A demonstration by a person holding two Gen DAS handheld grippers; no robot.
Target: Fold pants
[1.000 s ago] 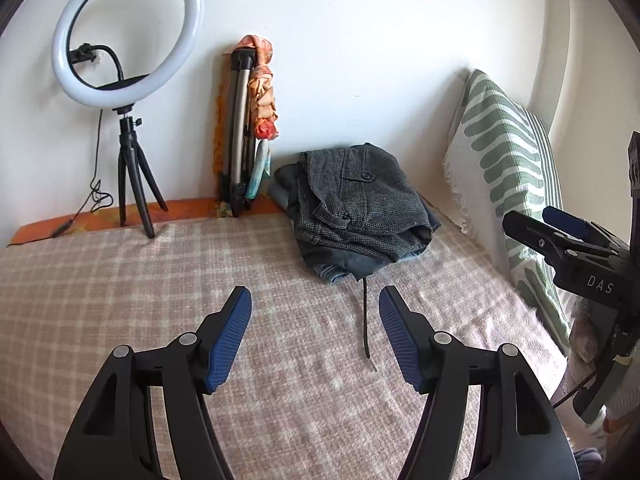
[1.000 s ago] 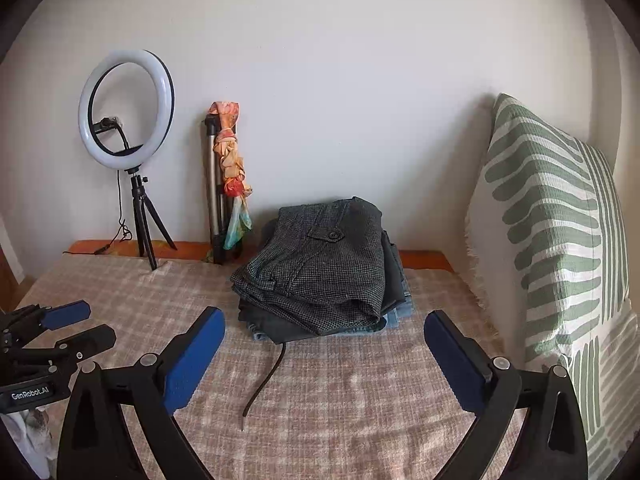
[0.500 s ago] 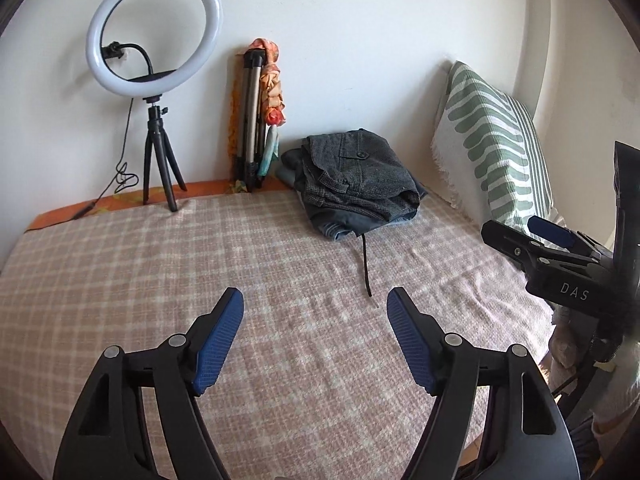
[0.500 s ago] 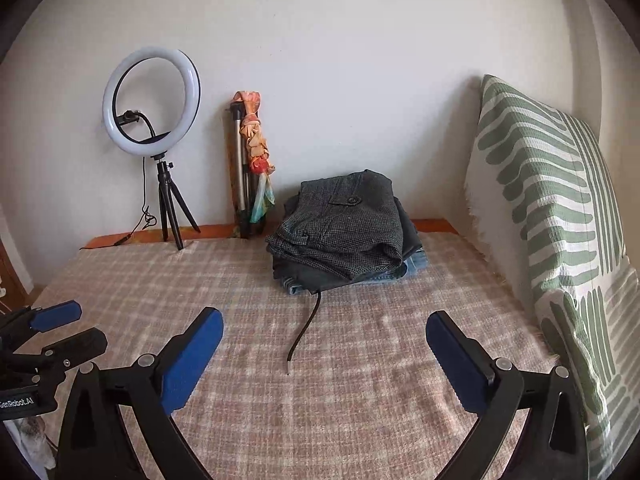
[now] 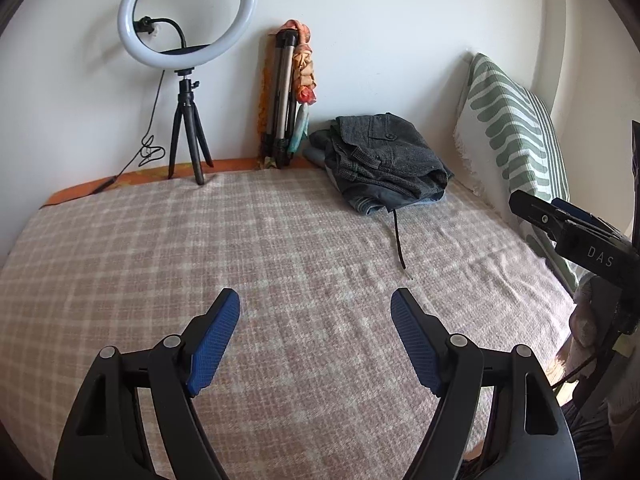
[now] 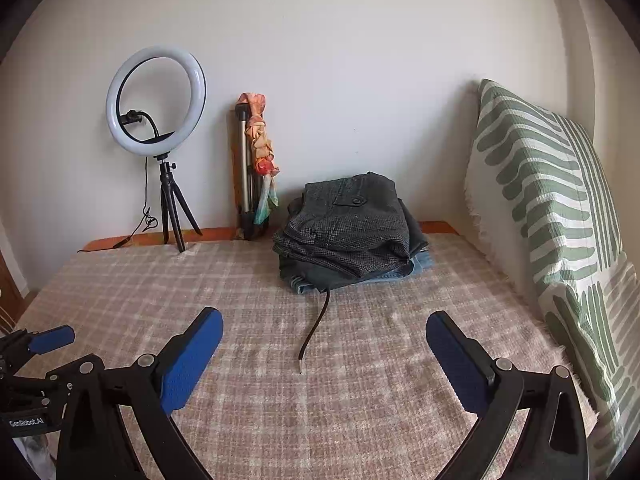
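Left gripper (image 5: 315,312): jaws spread wide, nothing between them, held above the checked bedspread (image 5: 200,248). Right gripper (image 6: 324,336): jaws also wide apart and not holding anything, over the same bed.

Folded grey tweed pants (image 6: 348,224) lie on top of a small stack at the far side of the bed, near the wall; a denim piece (image 6: 420,266) lies at the bottom of the stack. A dark drawstring (image 6: 314,328) trails from the stack toward the grippers.

Striped green pillow (image 6: 552,208) stands to the right of the stack. Ring light (image 5: 186,12) on tripod and a folded tripod (image 5: 282,96) stand against the wall, left of the stack.
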